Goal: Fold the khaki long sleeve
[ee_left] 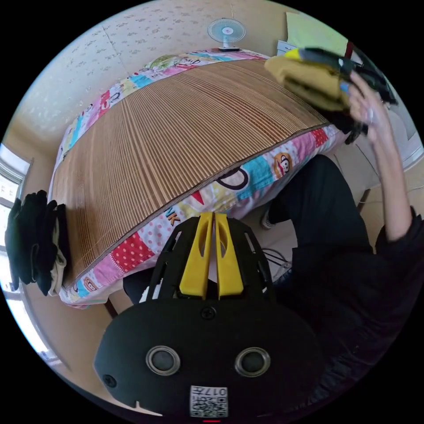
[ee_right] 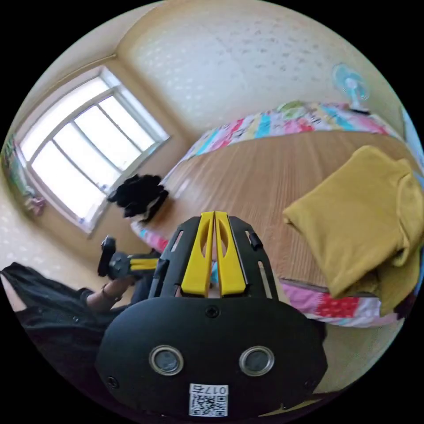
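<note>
Both grippers have their yellow jaws pressed together with nothing between them: the left gripper [ee_left: 213,217] hangs off the near edge of the bed, pointing at the patchwork sheet [ee_left: 258,173], and the right gripper [ee_right: 214,216] is up over the bed's right end, jaws empty too. Now the khaki long sleeve [ee_right: 357,216]: in the right gripper view it lies folded into a thick bundle on the bamboo mat [ee_right: 247,176], at the mat's near right corner, just right of that gripper's jaws, with a loose part drooping over the bed edge. From the left gripper view the same bundle [ee_left: 304,79] sits far off to the right, well apart from the left jaws, and the right gripper [ee_left: 327,57] and the person's hand [ee_left: 371,115] are right up against it; I can't tell whether they touch. Over at the mat's left end there's a dark pile of clothes [ee_left: 37,243], near the window [ee_right: 84,150]. A small fan [ee_left: 226,33] stands beyond the far side of the bed.
</note>
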### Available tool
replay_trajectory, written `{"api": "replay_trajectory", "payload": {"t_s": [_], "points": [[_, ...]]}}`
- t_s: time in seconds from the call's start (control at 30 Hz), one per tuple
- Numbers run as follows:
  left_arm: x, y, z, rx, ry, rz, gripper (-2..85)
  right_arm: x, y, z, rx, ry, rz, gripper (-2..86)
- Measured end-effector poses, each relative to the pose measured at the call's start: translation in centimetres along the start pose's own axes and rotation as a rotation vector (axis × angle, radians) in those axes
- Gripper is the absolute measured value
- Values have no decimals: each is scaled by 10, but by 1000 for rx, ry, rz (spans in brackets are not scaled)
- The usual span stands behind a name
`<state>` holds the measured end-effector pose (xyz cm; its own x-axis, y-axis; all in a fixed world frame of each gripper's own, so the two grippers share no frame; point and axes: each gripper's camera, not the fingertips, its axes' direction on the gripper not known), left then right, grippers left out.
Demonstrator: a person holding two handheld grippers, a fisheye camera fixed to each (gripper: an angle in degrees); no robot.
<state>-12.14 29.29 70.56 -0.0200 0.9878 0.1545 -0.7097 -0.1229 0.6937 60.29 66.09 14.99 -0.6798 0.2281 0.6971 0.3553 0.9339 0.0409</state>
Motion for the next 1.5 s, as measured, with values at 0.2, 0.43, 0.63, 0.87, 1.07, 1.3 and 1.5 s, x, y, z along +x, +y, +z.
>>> {"api": "replay_trajectory", "payload": {"t_s": [0.2, 0.43, 0.63, 0.87, 1.07, 1.3, 1.5], "points": [[-28, 35, 2, 59, 86, -26, -7, -4, 85, 27, 11, 32, 76, 41], [-56, 73, 0, 178, 102, -37, -8, 101, 65, -71, 214, 765, 350, 121], [-94, 89, -20, 319, 293, -147, 44, 74, 75, -85, 230, 414, 205, 57], [-130, 34, -57, 379, 594, -38, 122, -61, 100, -40, 97, 107, -50, 30], [-107, -43, -55, 73, 457, 212, 156, -76, 130, -39, 81, -96, -18, 17], [-115, -48, -12, -90, 21, 196, 27, -82, 145, -55, 68, -124, 2, 20], [-231, -8, -38, 195, 731, 87, -3, -96, 149, -110, 172, -187, 8, 18]]}}
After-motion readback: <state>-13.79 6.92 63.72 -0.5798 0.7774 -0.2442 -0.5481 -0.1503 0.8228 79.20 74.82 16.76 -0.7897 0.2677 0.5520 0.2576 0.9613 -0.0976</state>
